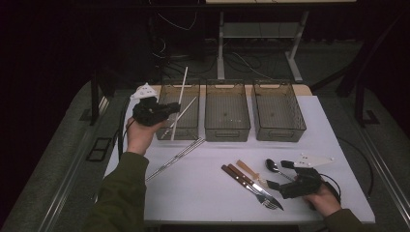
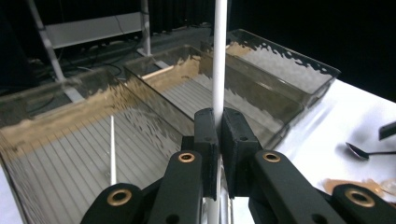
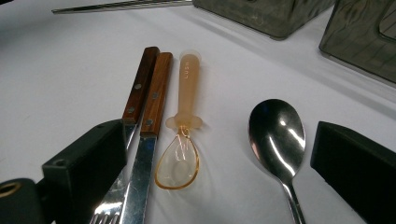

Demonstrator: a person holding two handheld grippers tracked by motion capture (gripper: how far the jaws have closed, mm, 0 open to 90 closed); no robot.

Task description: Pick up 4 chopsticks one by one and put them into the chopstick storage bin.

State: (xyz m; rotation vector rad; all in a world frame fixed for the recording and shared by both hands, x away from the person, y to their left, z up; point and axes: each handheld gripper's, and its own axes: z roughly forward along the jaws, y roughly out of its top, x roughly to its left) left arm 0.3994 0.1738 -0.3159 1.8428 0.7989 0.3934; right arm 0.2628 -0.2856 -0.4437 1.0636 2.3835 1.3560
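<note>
My left gripper (image 1: 172, 108) is raised at the near left corner of the left mesh bin (image 1: 189, 129), shut on a white chopstick (image 1: 183, 83) that stands almost upright. In the left gripper view the pads (image 2: 207, 135) pinch this white chopstick (image 2: 219, 56) above the bin's ribbed floor (image 2: 60, 154), where a second white chopstick (image 2: 112, 149) lies. My right gripper (image 1: 280, 174) rests low on the table at the front right, open. Between its jaws lie a metal spoon (image 3: 277, 133) and an amber plastic spoon (image 3: 180, 158), neither touched.
The middle bin (image 1: 227, 128) and right bin (image 1: 279, 130) stand beside the left one along the table's far edge. Metal chopsticks (image 1: 176, 156) lie left of centre. A wooden-handled fork (image 3: 137, 88) and knife (image 3: 154, 93) lie by the left jaw of my right gripper.
</note>
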